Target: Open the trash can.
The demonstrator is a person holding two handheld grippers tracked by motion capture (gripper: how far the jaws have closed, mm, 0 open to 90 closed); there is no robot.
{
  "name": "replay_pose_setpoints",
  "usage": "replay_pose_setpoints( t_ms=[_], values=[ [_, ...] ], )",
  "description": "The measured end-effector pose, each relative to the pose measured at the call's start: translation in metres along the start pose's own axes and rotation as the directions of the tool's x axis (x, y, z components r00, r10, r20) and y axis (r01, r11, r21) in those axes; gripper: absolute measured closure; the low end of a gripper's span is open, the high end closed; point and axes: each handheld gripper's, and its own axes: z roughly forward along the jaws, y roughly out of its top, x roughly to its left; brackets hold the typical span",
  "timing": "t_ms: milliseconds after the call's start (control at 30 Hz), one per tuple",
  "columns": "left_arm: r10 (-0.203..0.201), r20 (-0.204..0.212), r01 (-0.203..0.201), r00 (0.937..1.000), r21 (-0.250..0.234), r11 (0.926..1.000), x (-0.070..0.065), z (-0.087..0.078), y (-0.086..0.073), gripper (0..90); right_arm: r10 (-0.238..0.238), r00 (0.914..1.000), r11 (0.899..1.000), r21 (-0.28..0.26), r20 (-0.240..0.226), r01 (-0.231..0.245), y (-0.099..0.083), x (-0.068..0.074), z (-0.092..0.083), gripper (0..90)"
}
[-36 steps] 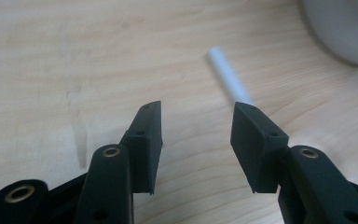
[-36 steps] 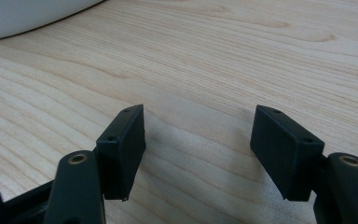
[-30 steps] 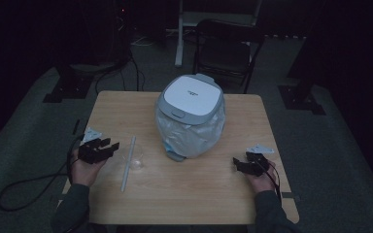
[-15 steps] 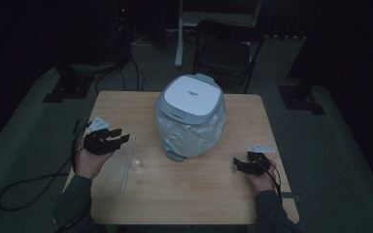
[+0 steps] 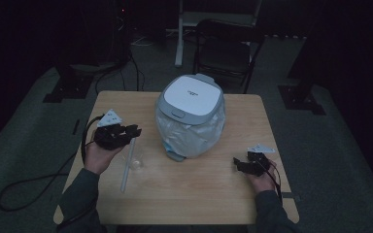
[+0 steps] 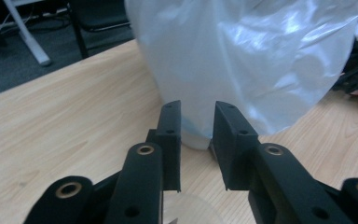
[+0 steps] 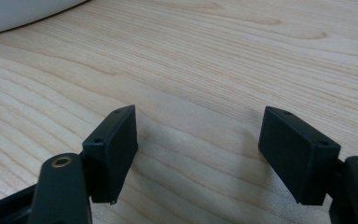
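Note:
A white-lidded bin (image 5: 190, 114) wrapped in a clear plastic bag (image 6: 251, 60) stands in the middle of the wooden table (image 5: 199, 194). My left gripper (image 5: 122, 134) is held above the table to the left of the bin and points at it. Its jaws have just been closing and now stand a narrow gap apart (image 6: 196, 135) with nothing between them. My right gripper (image 5: 245, 164) rests low near the table's front right. Its jaws stand wide open (image 7: 198, 135) over bare wood. A clear straight tube (image 5: 126, 167) and a small clear round piece (image 5: 136, 164) lie on the table below the left gripper.
A dark chair (image 5: 228, 48) stands behind the table. The left gripper's cable (image 5: 29, 189) trails off the table's left edge onto the floor. Black stand bases (image 5: 301, 97) sit on the floor at the far left and right.
My left hand has lifted and moved right toward the bin, and its jaws have narrowed. The right hand has stayed where it was.

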Motion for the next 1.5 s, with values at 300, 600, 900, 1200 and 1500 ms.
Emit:
replay_pose_setpoints(
  t_ms=[300, 600, 900, 1200, 1500],
  values=[
    [0.033, 0.03, -0.032, 0.999, -0.027, 0.9991, -0.008, -0.001, 0.019, 82.4, -0.003, 1.0, 1.0, 0.002, 0.0, 0.003, 0.0, 0.0, 0.0, 27.1],
    [0.053, 0.06, -0.05, 0.9968, -0.046, 0.9977, -0.014, 0.001, 0.032, 90.0, -0.003, 1.0, 1.0, 0.002, 0.0, 0.003, 0.0, 0.0, 0.0, 27.1],
    [0.078, 0.084, -0.072, 0.9935, -0.067, 0.9952, -0.021, 0.003, 0.046, 90.0, -0.002, 1.0, 1.0, 0.002, 0.0, 0.002, 0.0, 0.0, 0.0, 27.1],
    [0.101, 0.116, -0.091, 0.9881, -0.09, 0.9918, -0.029, 0.007, 0.063, 90.0, -0.002, 1.0, 1.0, 0.002, 0.0, 0.002, 0.0, 0.0, 0.0, 27.1],
    [0.118, 0.148, -0.103, 0.982, -0.104, 0.9892, -0.036, 0.021, 0.081, 90.0, -0.002, 1.0, 1.0, 0.001, 0.0, 0.002, 0.0, 0.0, 0.0, 27.1]
  ],
)
